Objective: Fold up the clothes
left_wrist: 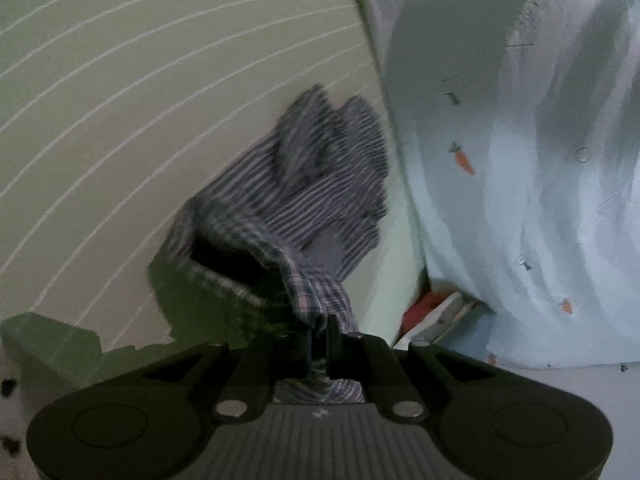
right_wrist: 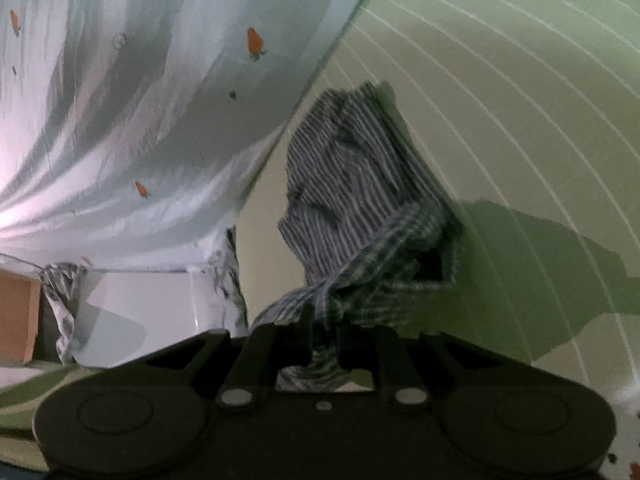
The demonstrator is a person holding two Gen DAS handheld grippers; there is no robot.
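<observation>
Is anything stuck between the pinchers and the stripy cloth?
No. The left gripper and the right gripper are each shut right on the stripy cloth, with nothing in between.

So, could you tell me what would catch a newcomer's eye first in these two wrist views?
First, the blue-and-white striped garment, crumpled in the middle of both views, with a plaid-edged hem pinched in the shut left gripper and another part in the shut right gripper. It lies on a pale green sheet with thin white lines. Beside it hangs a light blue cloth printed with small orange carrots.
</observation>
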